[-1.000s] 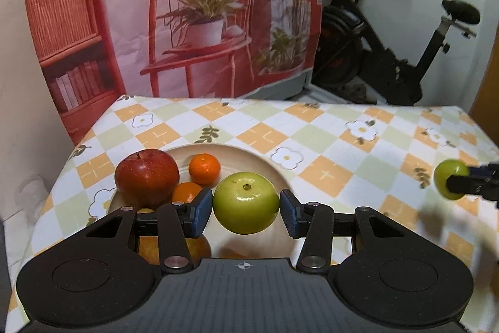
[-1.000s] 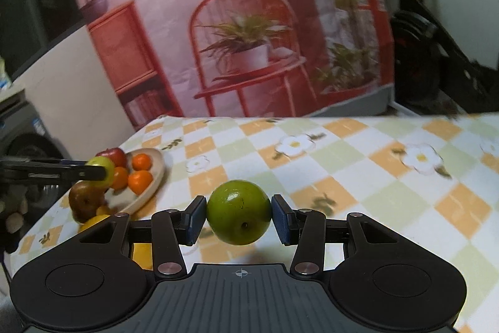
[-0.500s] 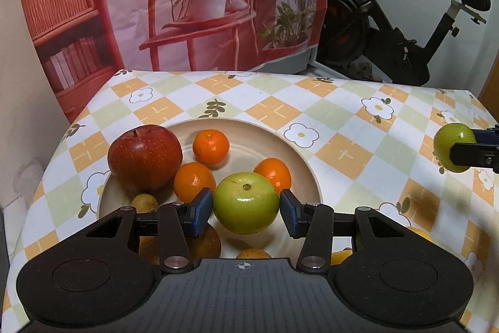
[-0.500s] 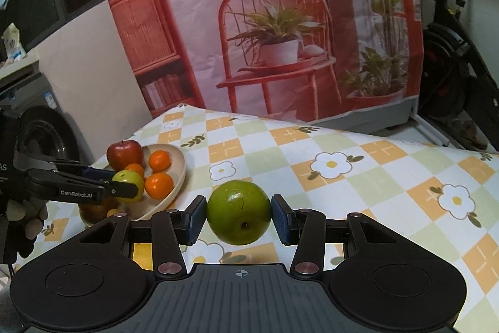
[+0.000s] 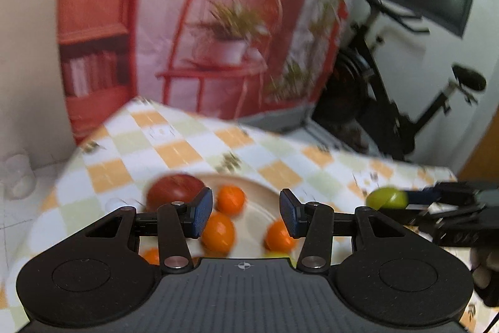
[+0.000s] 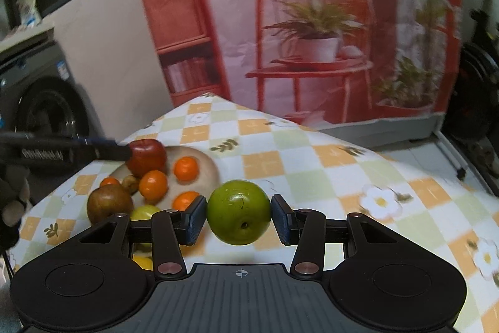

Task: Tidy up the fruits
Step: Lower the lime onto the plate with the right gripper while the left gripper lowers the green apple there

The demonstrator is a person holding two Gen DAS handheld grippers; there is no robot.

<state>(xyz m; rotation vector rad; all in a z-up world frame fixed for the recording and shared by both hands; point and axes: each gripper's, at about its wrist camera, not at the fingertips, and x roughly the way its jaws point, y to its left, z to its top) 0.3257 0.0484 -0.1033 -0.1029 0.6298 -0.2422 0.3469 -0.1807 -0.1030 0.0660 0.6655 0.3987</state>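
My left gripper (image 5: 246, 216) is open and empty above the beige plate (image 5: 259, 217). The plate holds a red apple (image 5: 174, 191), several oranges (image 5: 218, 231) and a green apple, of which only a sliver (image 5: 276, 255) shows at the gripper body's edge. My right gripper (image 6: 238, 217) is shut on a dark green apple (image 6: 238, 213) and holds it above the tablecloth, right of the plate (image 6: 209, 167). In the left wrist view that apple (image 5: 386, 197) shows at the far right. In the right wrist view the left gripper (image 6: 121, 150) hovers by the red apple (image 6: 148, 156).
A brown fruit (image 6: 109, 203) and yellow-green fruit (image 6: 145, 213) lie on the checkered tablecloth (image 6: 343, 177) beside the plate. An exercise bike (image 5: 405, 120) stands behind the table. A printed backdrop (image 5: 218, 21) hangs at the back. A washing machine (image 6: 37, 102) is at the left.
My left gripper has let go of the light green apple over the plate, opened and lifted. My right gripper has carried the dark green apple closer to the plate.
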